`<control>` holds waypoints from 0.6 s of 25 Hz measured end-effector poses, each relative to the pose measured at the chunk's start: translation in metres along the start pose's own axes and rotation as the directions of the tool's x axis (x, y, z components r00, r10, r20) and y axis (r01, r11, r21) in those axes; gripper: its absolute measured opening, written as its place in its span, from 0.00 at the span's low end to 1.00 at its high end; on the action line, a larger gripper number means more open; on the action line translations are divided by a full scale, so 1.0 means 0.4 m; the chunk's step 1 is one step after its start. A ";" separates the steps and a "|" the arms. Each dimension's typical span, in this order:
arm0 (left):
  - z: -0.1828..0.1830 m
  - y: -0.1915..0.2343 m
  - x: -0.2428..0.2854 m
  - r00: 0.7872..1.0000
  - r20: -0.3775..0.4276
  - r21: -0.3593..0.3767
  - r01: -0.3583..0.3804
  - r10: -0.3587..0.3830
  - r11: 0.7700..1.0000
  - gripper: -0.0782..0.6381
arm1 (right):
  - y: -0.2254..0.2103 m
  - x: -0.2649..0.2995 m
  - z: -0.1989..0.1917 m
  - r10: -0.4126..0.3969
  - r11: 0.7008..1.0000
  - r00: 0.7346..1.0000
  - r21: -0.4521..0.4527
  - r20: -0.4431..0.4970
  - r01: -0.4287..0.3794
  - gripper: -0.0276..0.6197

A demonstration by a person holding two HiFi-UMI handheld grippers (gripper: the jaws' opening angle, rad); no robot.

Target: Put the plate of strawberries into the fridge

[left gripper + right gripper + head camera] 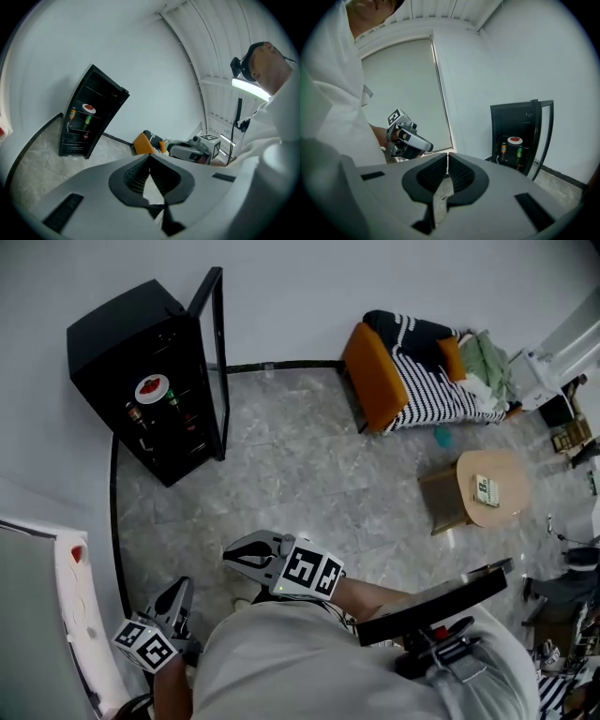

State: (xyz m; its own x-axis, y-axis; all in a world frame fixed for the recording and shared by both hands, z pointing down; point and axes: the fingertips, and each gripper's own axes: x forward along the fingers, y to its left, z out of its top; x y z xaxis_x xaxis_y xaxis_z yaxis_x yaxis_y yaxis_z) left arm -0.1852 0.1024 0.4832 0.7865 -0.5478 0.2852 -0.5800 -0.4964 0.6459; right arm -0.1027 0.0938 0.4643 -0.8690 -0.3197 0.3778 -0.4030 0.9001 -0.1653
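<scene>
Grippers: left hand-held gripper [149, 157] and right hand-held gripper [447, 157] both closed and holding nothing, well away from the fridge [112, 334] | Task item: plate of strawberries [152, 388] sits on an upper shelf inside the fridge | Progress: placing looks done; the fridge door [217, 362] stands open and may need shutting.

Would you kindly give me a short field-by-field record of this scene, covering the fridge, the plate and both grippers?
fridge: black, standing on the floor by the wall
fridge door: open
plate of strawberries: on an upper shelf inside the fridge
drinks: on the shelf below the plate
left gripper: shut, empty
right gripper: shut, empty
task status: plate is in; door not yet closed
</scene>
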 end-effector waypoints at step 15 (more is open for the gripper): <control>-0.140 -0.034 -0.138 1.000 0.017 -0.018 0.005 -0.004 1.000 0.13 | 0.199 0.000 -0.035 0.012 0.999 1.000 -0.042 -0.019 -0.013 0.07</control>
State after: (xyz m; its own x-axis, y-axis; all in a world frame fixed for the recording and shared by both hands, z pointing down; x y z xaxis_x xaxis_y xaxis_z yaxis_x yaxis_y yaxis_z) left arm -0.2087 0.1771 0.4983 0.7854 -0.5567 0.2706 -0.5723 -0.4866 0.6600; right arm -0.1306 0.1695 0.4638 -0.8682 -0.3035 0.3927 -0.3795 0.9158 -0.1313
